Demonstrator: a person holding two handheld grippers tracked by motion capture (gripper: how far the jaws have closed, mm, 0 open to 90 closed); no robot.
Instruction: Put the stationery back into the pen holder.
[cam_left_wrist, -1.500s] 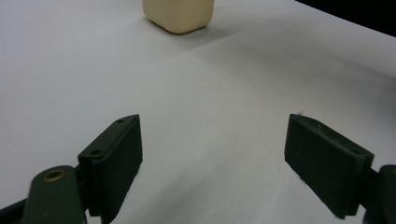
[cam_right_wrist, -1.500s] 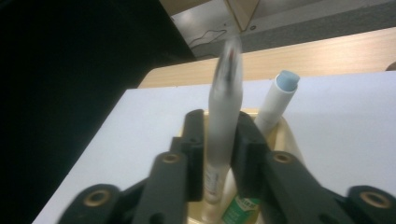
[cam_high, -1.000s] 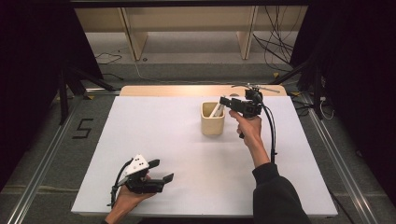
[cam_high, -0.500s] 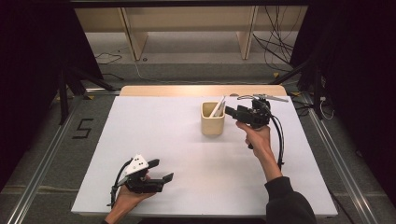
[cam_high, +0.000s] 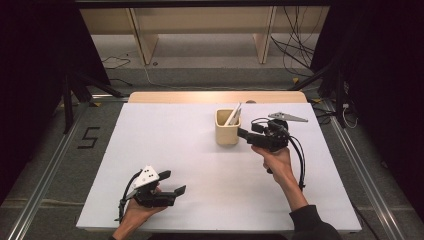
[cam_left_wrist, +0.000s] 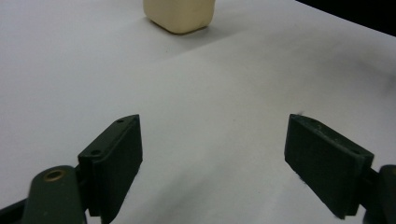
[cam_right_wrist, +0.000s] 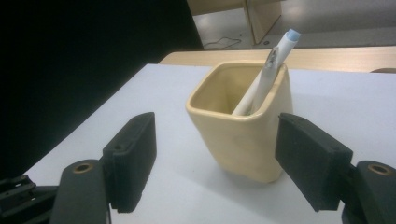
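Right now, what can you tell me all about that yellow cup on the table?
The cup is a pale yellow, squarish holder with rounded corners and a smooth, ceramic-looking wall. It stands upright on the white table, toward the far right side. Its mouth is open, and a white pen with a light blue tip leans inside against the rim. The right tool sits just beside it with jaws open, not touching it.

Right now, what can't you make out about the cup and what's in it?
- Cup bottom inside: hidden by its own front wall in the right gripper view.
- Pens: lower ends are hidden in the cup; in the high view they are too small to count.
- Cup's upper part: cut off by the top edge in the left gripper view.
- Right claw: too small in the high view to tell whether it touches the cup.
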